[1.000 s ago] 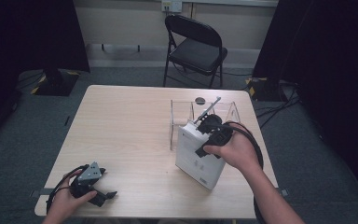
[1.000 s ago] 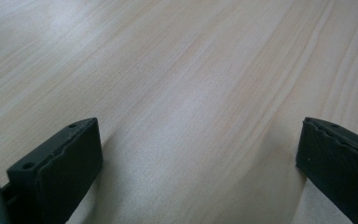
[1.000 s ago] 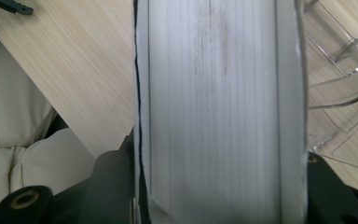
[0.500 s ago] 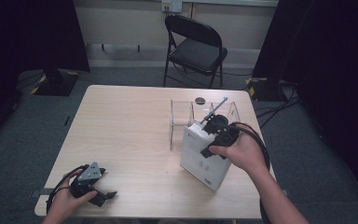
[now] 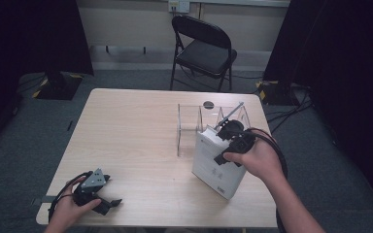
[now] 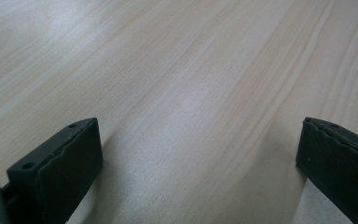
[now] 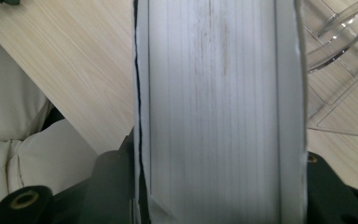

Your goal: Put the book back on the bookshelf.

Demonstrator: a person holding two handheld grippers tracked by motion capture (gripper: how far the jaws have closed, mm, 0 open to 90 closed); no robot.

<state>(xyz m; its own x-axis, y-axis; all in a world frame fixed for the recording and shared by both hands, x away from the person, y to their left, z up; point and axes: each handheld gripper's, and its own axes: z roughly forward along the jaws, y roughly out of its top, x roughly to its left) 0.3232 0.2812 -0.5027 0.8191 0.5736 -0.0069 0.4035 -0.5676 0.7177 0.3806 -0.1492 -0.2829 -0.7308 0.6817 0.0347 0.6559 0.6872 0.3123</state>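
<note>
High view: the right claw (image 5: 233,141) sits at right of centre of the frame, gripped by the person's right hand (image 5: 252,158), and is clamped on the upper end of a thick white book (image 5: 218,165). The book stands tilted on the desk (image 5: 136,126), its lower end toward the bottom of the frame, near the desk's front right edge. Right gripper view confirms the hold: the book's page edge (image 7: 219,107) runs up the middle of the frame with one black jaw pressed against each cover.

Just behind the book, toward the top of the frame, stands a clear acrylic rack (image 5: 209,121) with upright dividers; its near side is beside the book's upper end, and whether they touch cannot be told. A small dark round object (image 5: 208,104) lies at the rack's far edge. What the rack's compartments hold cannot be made out.

The left claw (image 5: 104,204) rests at the lower left of the frame, held by the left hand (image 5: 70,211) low over the desk. Left gripper view shows its jaws spread wide, with bare wood grain (image 6: 191,93) between them.

A black folding chair (image 5: 204,48) stands on the floor beyond the desk.
</note>
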